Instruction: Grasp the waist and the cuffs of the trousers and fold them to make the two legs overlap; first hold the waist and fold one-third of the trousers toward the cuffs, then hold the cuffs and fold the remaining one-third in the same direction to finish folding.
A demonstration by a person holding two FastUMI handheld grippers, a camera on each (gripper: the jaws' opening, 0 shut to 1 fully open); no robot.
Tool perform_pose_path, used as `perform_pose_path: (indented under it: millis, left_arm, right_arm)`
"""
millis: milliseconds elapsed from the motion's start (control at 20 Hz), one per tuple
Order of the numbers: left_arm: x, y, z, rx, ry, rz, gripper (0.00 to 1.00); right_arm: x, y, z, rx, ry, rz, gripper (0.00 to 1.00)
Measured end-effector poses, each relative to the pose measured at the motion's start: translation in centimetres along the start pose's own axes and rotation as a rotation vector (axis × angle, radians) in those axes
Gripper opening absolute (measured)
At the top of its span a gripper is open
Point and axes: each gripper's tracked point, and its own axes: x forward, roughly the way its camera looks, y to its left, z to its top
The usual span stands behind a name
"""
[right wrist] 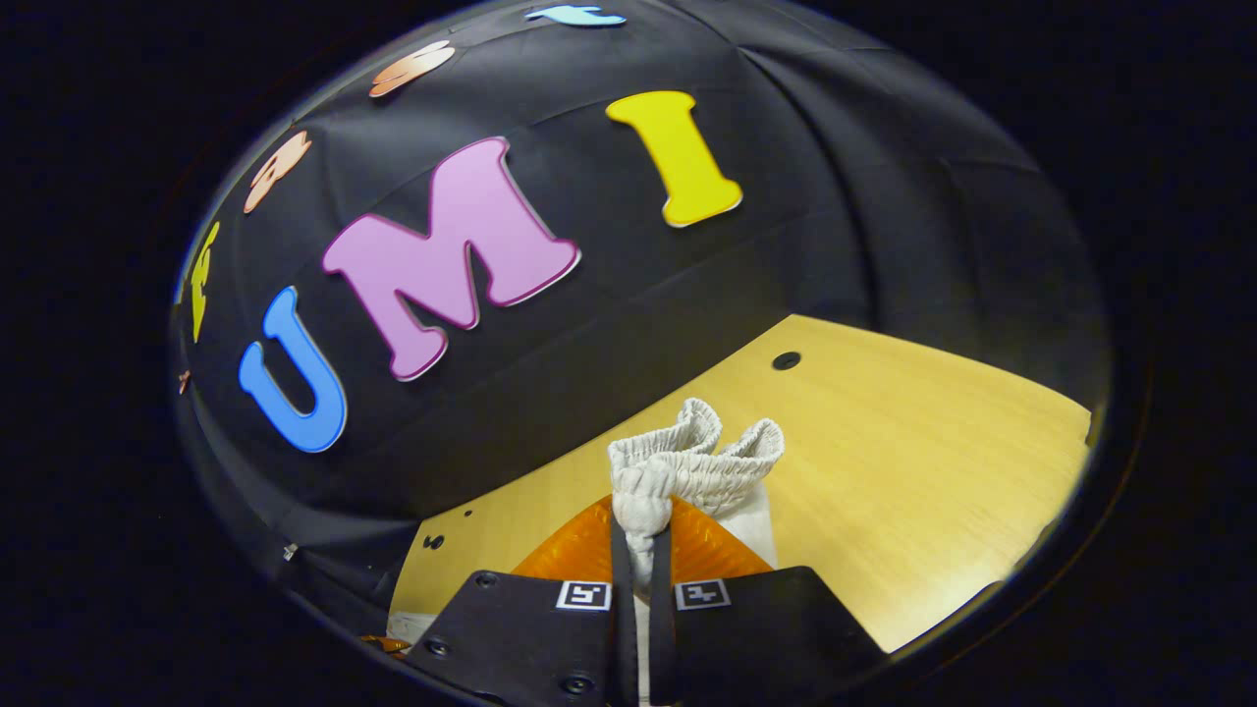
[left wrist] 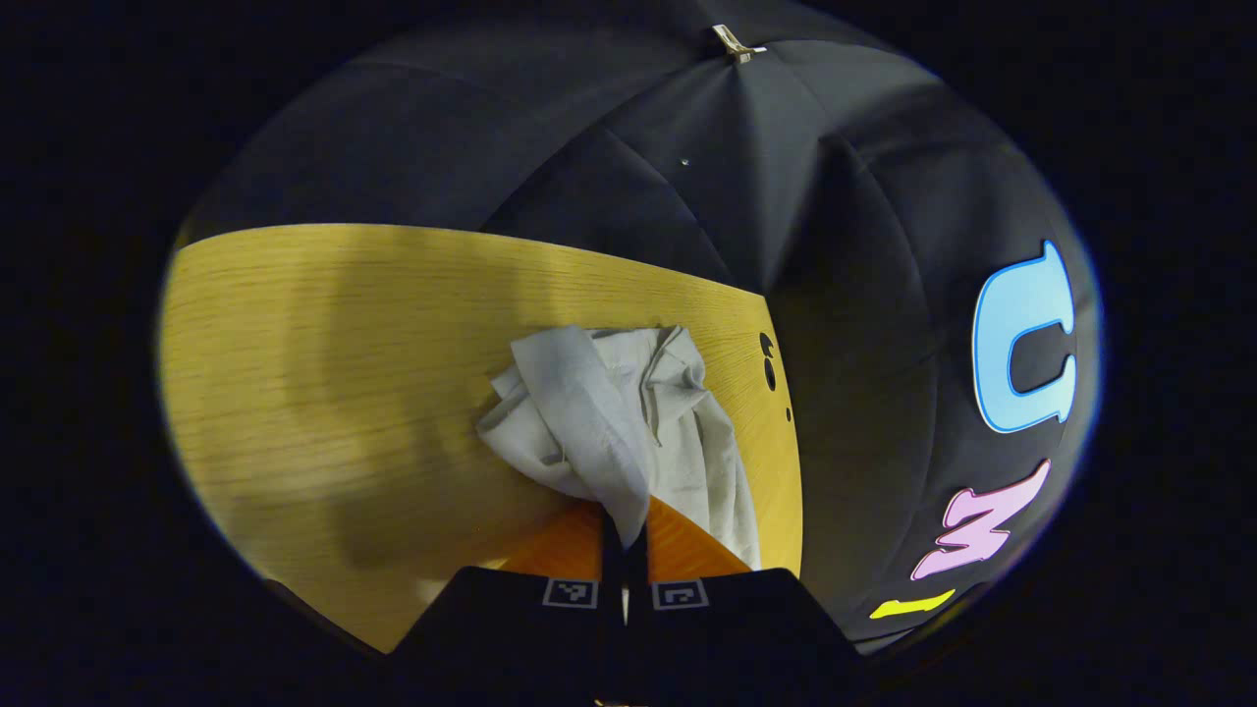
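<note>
While cloth-walled all round, yellow wooden table [left wrist: 344,393] under pale trousers [left wrist: 628,412], each hand-held gripper [left wrist: 625,550] [right wrist: 640,560] clamped onto fabric.

In the left gripper view, the left gripper [left wrist: 625,550] sits at the bottom, its two fingers closed together on a fold of the trousers [left wrist: 614,422]. The rest of the cloth bunches ahead of the fingers on the table [left wrist: 324,393], near the table's right edge, with the booth wall behind. In the right gripper view, the right gripper [right wrist: 640,550] pinches the gathered waist [right wrist: 697,457], which rises just ahead of its fingers above the table [right wrist: 913,471].
</note>
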Motion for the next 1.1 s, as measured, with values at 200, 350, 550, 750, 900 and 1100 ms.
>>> perform_pose_path:
  millis: [200,350,550,750,900,1100]
  left_arm:
    - [0.1,0.0,0.0,0.000,0.001,-0.013,0.06]
    - [0.1,0.0,0.0,0.000,0.001,-0.020,0.06]
    - [0.1,0.0,0.0,-0.002,-0.008,-0.023,0.06]
    - [0.1,0.1,0.1,-0.016,-0.011,-0.047,0.06]
    - [0.0,0.1,0.3,-0.039,-0.013,-0.063,0.06]
    - [0.1,0.0,0.4,-0.042,-0.023,-0.072,0.06]
  right_arm:
    - [0.6,5.7,-8.8,-0.150,0.162,0.081,0.09]
    - [2.1,7.2,-15.3,-0.258,0.284,0.104,0.09]
    - [4.0,6.6,-19.0,-0.354,0.391,0.130,0.09]
    - [5.2,4.3,-22.0,-0.448,0.521,0.162,0.11]
    - [5.0,4.5,-21.7,-0.472,0.542,0.211,0.22]
    - [2.5,6.8,-22.4,-0.415,0.617,0.365,0.63]
